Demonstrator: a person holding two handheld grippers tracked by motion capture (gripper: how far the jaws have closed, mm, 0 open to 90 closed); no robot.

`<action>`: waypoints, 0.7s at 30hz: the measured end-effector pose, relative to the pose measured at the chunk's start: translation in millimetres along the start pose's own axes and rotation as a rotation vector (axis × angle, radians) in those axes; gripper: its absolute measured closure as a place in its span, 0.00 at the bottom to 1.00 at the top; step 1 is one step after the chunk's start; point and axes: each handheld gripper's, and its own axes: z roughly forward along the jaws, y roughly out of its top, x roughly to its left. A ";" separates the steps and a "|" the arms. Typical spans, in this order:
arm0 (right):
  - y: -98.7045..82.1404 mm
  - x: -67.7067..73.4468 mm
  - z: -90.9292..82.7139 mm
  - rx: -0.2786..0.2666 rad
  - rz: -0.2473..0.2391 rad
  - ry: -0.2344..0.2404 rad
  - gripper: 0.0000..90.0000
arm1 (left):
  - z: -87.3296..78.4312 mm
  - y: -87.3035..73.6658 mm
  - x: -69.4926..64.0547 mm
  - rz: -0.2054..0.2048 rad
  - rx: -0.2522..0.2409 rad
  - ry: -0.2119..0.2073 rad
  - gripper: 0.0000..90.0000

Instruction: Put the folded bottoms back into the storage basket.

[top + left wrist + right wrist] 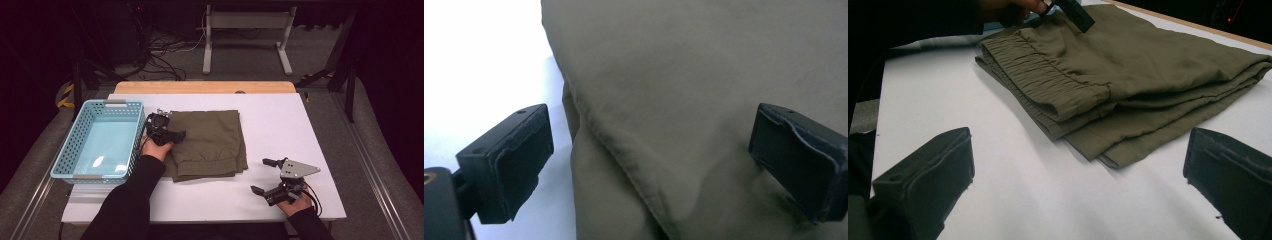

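Note:
A folded olive-green garment (pixel 207 142) with an elastic waistband (pixel 1048 82) lies in the middle of the white table (pixel 280 125). My left gripper (pixel 167 131) is at the garment's left edge, open, with its jaws spread wide over the cloth (pixel 684 75) and nothing pinched between them. One of its black jaws also shows at the top of the right gripper view, resting on the garment (pixel 1148 60). My right gripper (pixel 262 176) stands open on bare table to the right of the garment's near corner, apart from it (pixel 1078 160).
A light blue perforated basket (pixel 115 103), with nothing in it, stands at the table's left, close beside the left hand. A wooden strip (pixel 200 87) runs along the far edge. Beyond the table are a desk frame (pixel 245 40) and cables on the floor.

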 end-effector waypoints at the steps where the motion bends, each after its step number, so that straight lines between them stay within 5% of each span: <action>1: 0.0 0.1 -0.1 -0.002 0.000 0.000 0.01 | 0.4 -0.3 1.0 -0.003 0.009 -0.009 0.06; 7: 0.1 0.1 -0.6 -0.002 -0.001 -0.005 0.01 | 3.4 -1.5 1.6 -0.029 0.033 -0.034 0.11; 19: 0.2 0.9 -0.7 -0.001 -0.010 -0.014 0.01 | 5.3 -1.9 -5.7 -0.005 0.051 0.001 0.14; 21: 0.1 1.1 -0.7 0.000 -0.011 -0.019 0.01 | 6.2 -2.8 -7.9 0.027 0.052 0.019 0.14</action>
